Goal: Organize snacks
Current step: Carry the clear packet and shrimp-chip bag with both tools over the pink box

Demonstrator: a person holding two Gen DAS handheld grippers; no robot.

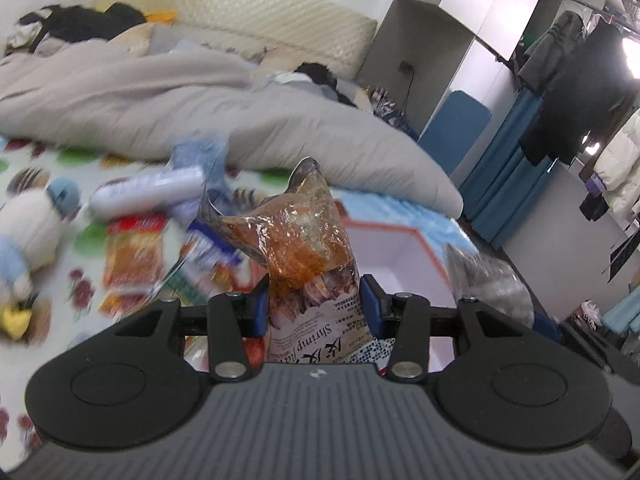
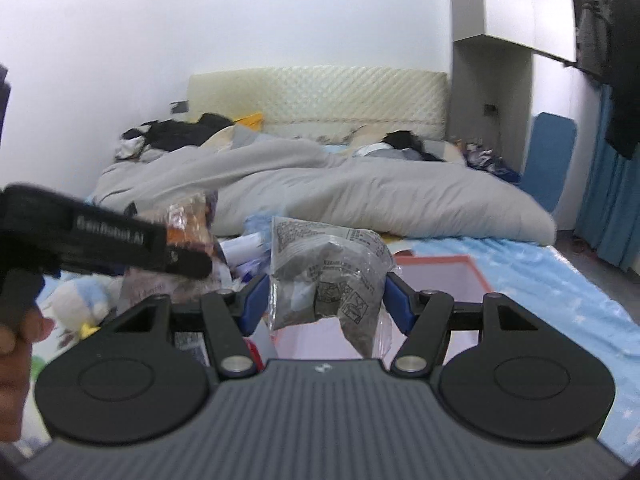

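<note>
— Orange and clear plastic, that is the shrimp snack bag point(image 1: 308, 248). Where is it, if we take the pink-rimmed box point(image 1: 394, 254) as our landmark?

— It is lifted up, in front of the box and a little to its left side. The left gripper point(image 1: 316, 304) grasps it; both blue pads point(image 1: 259, 307) press on the lower part of the bag, where the printed paper label is.

— And the other hand?

— The right gripper point(image 2: 326, 300) is clenched on a grey packet point(image 2: 328, 276) with black print. This packet hangs in front of the box too, and the box interior shows just behind and below it.

— Do you see one gripper from the other camera?

— Yes. In the right wrist view the left gripper's black body comes in left of the box, with the orange bag at its tip, and a person's hand point(image 2: 16, 340) holds it at the picture's edge.

— What lies beside the box?

— Left of it, on the patterned sheet point(image 1: 60, 280), a blurred heap of snacks point(image 1: 168, 232) remains. Farther left sits a plush toy point(image 1: 28, 232). Behind the box there is a grey duvet point(image 1: 240, 120).
</note>
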